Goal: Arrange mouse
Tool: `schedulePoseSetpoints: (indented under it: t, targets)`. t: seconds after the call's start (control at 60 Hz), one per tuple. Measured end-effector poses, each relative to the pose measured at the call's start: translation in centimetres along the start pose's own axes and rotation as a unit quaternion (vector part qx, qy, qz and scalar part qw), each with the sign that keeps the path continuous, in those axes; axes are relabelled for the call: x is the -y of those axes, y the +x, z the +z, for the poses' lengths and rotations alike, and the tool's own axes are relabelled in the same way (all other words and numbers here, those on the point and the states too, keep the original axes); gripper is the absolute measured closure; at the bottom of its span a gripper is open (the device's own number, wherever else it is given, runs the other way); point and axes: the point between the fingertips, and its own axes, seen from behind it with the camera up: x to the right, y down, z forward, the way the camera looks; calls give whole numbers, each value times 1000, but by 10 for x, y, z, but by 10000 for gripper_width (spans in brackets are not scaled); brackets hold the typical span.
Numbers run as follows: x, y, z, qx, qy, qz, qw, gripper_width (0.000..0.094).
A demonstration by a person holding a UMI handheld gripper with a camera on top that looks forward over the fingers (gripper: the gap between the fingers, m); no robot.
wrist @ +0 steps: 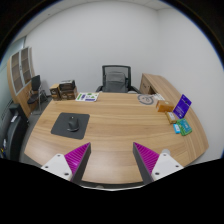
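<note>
- Jaws stand apart with nothing between them; the gripper (pixel 112 158) hangs above the near edge of the desk, each finger ending in a triangular, ridged magenta pad (pixel 76 155).
- At about 9 o'clock from the fingers, a dark office chair (pixel 12 128) sits beside the desk's left end, with a pale wooden shelf unit (pixel 20 72) against the wall behind it.
- At about 11 o'clock, a dark, flat, squarish mouse pad (pixel 70 124) lies on the desk.
- On that pad rests the mouse (pixel 72 123), a small dark rounded shape; its long axis seems to run roughly away from the fingers, but which end is the front cannot be told.
- Spreading ahead at 12 o'clock, the desk (pixel 115 125) is smooth light wood with a curved near edge.
- Beyond it, a black mesh-backed chair (pixel 117 78) faces the far side.
- At about 2 o'clock, a purple box (pixel 182 105) stands upright, with small greenish items (pixel 181 127) just in front of it.
</note>
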Motion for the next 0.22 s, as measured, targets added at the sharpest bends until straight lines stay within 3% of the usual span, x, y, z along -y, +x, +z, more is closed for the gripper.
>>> schedulePoseSetpoints:
  t: [0.217]
  targets:
    - [-30, 20, -26, -9, -5, 13, 1000, 82]
